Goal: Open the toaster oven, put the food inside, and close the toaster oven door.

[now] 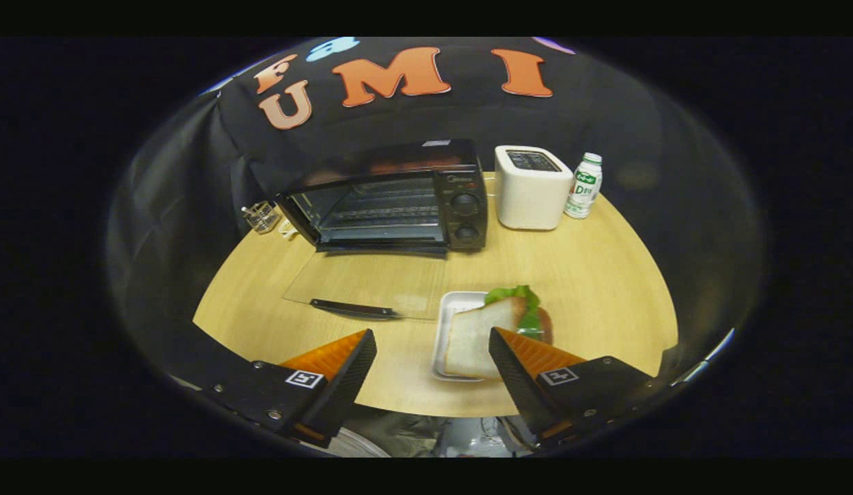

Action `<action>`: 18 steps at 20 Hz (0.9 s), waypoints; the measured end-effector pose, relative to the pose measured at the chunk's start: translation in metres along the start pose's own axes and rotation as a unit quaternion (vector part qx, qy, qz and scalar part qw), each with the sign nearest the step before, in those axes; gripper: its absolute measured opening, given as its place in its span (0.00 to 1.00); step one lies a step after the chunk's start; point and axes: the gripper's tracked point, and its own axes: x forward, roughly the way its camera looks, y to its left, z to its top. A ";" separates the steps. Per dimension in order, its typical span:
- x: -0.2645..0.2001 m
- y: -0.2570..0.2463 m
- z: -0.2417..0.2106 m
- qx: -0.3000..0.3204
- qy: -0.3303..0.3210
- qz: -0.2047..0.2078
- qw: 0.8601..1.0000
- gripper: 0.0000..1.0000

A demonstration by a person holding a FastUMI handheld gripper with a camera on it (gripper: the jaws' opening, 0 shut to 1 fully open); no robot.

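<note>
The claw (pixel 432 354) is wide open and holds nothing, the sandwich (pixel 483 333) sits on its tray (pixel 448 309) near the right finger, and it could slip off if grabbed crooked before reaching the open oven (pixel 392 199).

Staged recording booth dressed as kitchen: black cloth wall (pixel 605 124) behind round wooden surface (pixel 591 275); toaster oven (pixel 399 196), white toaster (pixel 531 187), drink bottle (pixel 584 185) at far side.
</note>
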 end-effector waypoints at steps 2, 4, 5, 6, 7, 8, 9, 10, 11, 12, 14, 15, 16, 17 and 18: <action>-0.004 -0.026 0.000 0.000 0.011 -0.007 1.000 0.98; 0.000 -0.047 0.001 0.011 0.021 -0.004 1.000 0.98; 0.004 -0.056 0.001 0.019 0.026 0.001 0.999 0.98; 0.009 -0.063 -0.002 0.028 0.036 0.006 0.999 0.99; 0.015 -0.067 -0.005 0.037 0.048 0.016 0.998 0.99; 0.021 -0.073 -0.009 0.047 0.059 0.021 0.997 1.00; 0.028 -0.077 -0.012 0.060 0.069 0.028 0.995 1.00; 0.035 -0.079 -0.014 0.074 0.075 0.038 0.994 0.99; 0.040 -0.079 -0.015 0.086 0.081 0.048 0.992 0.99; 0.046 -0.077 -0.018 0.097 0.088 0.060 0.990 0.99; 0.054 -0.072 -0.023 0.108 0.103 0.080 0.986 0.98; 0.059 -0.073 -0.024 0.106 0.110 0.082 0.985 0.98; 0.062 -0.071 -0.026 0.103 0.117 0.089 0.984 0.94; 0.065 -0.067 -0.027 0.103 0.123 0.100 0.982 0.90; 0.066 -0.065 -0.028 0.100 0.130 0.108 0.981 0.83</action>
